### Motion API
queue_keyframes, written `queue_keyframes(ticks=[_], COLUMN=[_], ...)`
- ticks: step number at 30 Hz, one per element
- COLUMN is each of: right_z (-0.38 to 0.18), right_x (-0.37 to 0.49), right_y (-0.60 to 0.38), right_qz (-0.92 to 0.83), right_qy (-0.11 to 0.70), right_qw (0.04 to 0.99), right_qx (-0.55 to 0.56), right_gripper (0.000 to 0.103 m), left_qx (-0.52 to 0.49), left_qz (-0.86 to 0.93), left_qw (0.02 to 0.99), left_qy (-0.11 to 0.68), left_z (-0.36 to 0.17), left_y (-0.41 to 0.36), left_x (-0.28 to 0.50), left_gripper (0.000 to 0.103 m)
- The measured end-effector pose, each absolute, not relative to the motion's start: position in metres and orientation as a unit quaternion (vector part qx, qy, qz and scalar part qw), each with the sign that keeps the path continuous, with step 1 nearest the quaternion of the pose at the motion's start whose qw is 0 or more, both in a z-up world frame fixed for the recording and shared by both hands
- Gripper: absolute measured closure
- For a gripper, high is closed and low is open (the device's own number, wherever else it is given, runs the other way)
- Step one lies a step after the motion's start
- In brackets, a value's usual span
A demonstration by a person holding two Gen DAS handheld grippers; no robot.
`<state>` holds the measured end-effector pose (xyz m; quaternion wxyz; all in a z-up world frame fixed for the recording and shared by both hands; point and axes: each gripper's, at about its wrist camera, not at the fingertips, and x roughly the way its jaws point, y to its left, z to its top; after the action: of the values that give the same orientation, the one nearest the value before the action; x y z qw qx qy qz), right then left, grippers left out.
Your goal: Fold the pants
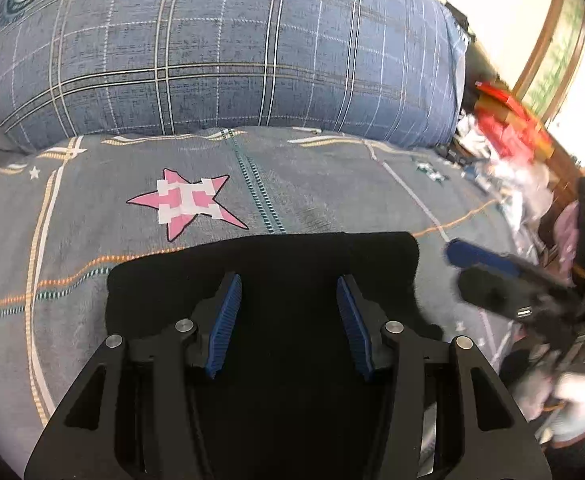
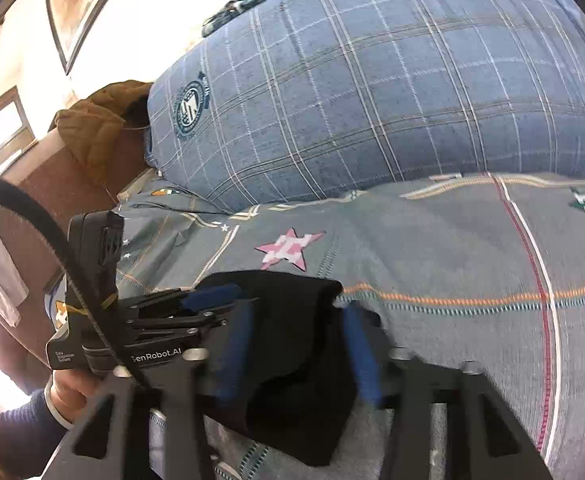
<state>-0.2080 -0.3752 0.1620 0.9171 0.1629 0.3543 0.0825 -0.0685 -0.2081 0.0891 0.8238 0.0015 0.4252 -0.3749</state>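
The black pants (image 1: 276, 264) lie folded into a compact stack on the grey patterned bedsheet (image 1: 92, 240). My left gripper (image 1: 288, 300) is open, its blue pads spread just above the stack. My right gripper (image 2: 298, 344) is open too, hovering over the right end of the pants (image 2: 292, 360); it looks motion-blurred. The right gripper also shows at the right of the left wrist view (image 1: 484, 272), beside the stack. The left gripper shows in the right wrist view (image 2: 196, 308), resting at the pants' left side.
A large blue plaid pillow (image 1: 232, 48) lies across the back of the bed. A pink star print (image 1: 188, 200) marks the sheet just beyond the pants. Cluttered red and white items (image 1: 508, 136) sit past the bed's right edge. A brown jacket (image 2: 92, 128) hangs at left.
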Motion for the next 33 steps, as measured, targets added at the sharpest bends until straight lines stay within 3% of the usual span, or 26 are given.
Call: queue_keyframes(ticks=[8,20,24,33], right_z=[0.163,0.134,0.117,0.106], right_x=[-0.19,-0.153,-0.153,-0.16], right_y=[-0.346,-0.336,-0.344,-0.345], right_qz=[0.1,0.077,0.072,0.089], right_qy=[0.369,0.408,0.42,0.392], right_qw=[0.915,0.905,0.898,0.909], right_qx=[0.126,0.097,0.109,0.109], right_gripper=[0.053,0.051,0.051,0.047], left_qx=[-0.024,-0.025,-0.018,0.01], left_qz=[-0.347,-0.285,-0.285,-0.274], left_qw=[0.846,0.859,0.858,0.869], left_qy=[0.405,0.425,0.426,0.411], left_z=[0.109,0.089,0.084,0.081], left_y=[-0.165,-0.162,-0.168,-0.178], left_x=[-0.078,-0.047,-0.046,-0.051], left_gripper=[0.055,0.055,0.044,0.039])
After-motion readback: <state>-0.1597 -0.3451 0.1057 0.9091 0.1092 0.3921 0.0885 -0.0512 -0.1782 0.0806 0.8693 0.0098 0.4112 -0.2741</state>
